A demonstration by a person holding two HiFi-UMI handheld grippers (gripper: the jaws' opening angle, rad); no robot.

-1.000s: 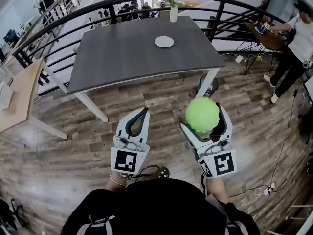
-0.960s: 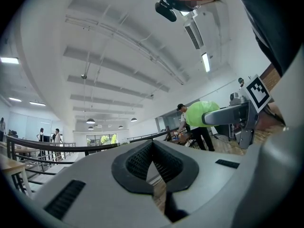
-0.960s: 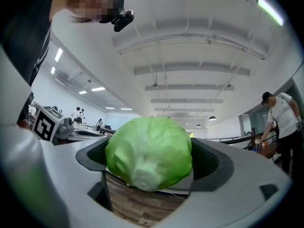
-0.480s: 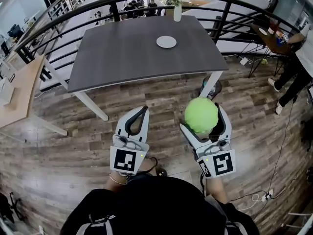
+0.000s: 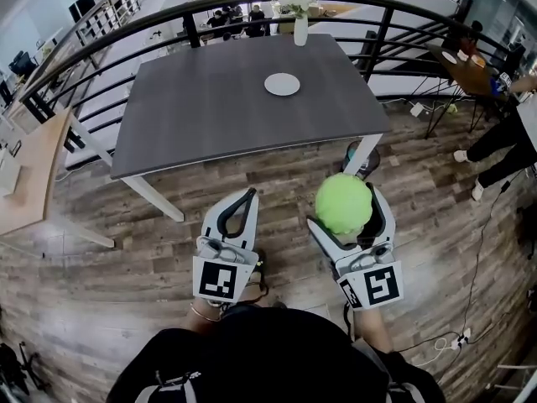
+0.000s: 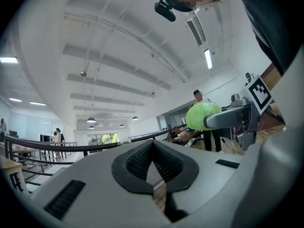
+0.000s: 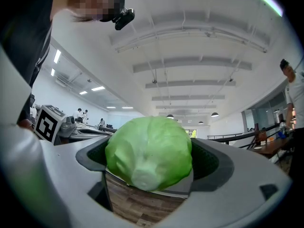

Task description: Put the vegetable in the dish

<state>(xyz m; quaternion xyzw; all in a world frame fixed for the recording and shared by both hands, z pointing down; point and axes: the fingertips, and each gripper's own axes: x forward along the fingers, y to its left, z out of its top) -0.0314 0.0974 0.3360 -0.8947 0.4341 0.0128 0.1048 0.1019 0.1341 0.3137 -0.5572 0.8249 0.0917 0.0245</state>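
A round green cabbage sits clamped between the jaws of my right gripper, held low over the wooden floor in front of me. In the right gripper view the cabbage fills the gap of that gripper. My left gripper is shut with nothing in it, beside the right one; its jaws meet in the left gripper view, where the cabbage shows to the right. A small white dish lies on the far half of the dark grey table, well ahead of both grippers.
A white vase with flowers stands at the table's far edge. A black curved railing runs behind the table. A wooden desk is at the left. A person stands at the right by another table.
Both grippers keep their pose and the cabbage stays clamped. The table and dish have shifted slightly lower in the view, and the person at the right has moved further right.
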